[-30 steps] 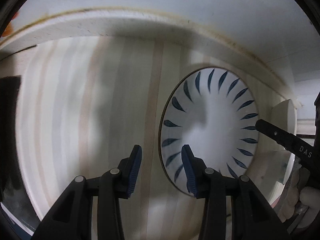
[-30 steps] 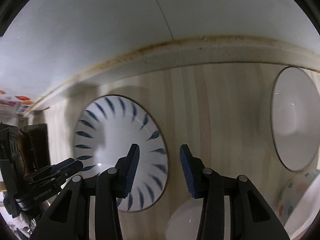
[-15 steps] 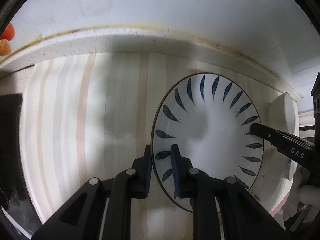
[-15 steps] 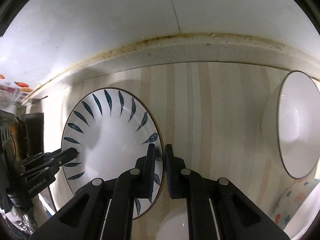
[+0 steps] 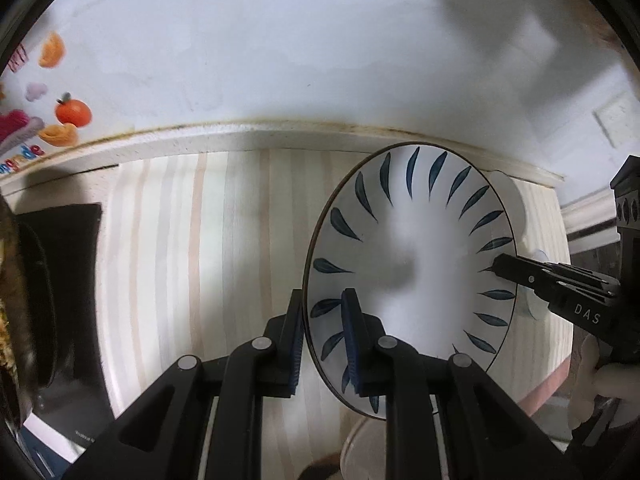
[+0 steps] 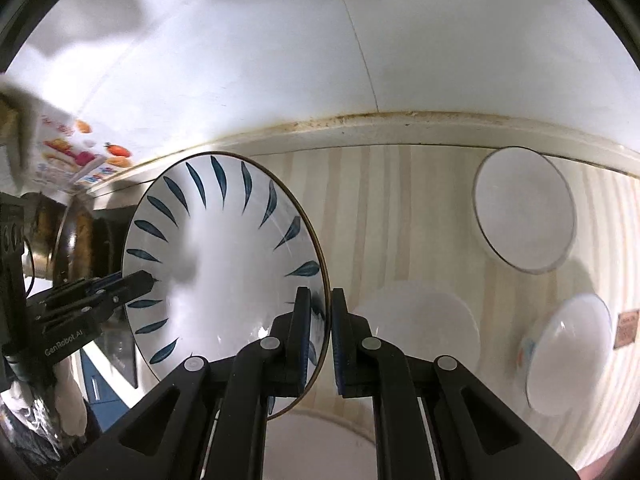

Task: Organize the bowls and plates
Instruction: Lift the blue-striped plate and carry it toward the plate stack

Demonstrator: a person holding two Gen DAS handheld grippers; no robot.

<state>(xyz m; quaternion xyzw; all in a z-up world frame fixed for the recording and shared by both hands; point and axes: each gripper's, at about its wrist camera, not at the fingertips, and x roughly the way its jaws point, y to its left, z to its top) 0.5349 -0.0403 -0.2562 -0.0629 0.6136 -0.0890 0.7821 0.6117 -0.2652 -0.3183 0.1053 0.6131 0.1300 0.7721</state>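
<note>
A white plate with dark blue leaf marks (image 5: 416, 264) (image 6: 224, 264) hangs above the striped wooden counter (image 5: 224, 248), held from both sides. My left gripper (image 5: 324, 344) is shut on its left rim. My right gripper (image 6: 320, 340) is shut on its right rim; in the left wrist view that gripper's tip (image 5: 516, 274) shows at the plate's far edge. Below it on the counter lie a plain white plate (image 6: 420, 328), a white bowl (image 6: 524, 212) at the back right and another white bowl (image 6: 568, 356) at the right.
A white wall with a stained seam borders the counter's back edge (image 6: 400, 120). A dark pan with food (image 5: 28, 300) sits on a black hob at the left. A fruit-printed packet (image 6: 68, 152) leans by the wall. A further white dish (image 6: 316, 440) lies under the right gripper.
Both grippers closed onto the leaf-pattern plate's opposite rims and then lifted it off the counter; more of the wall and counter now shows beneath and behind it.
</note>
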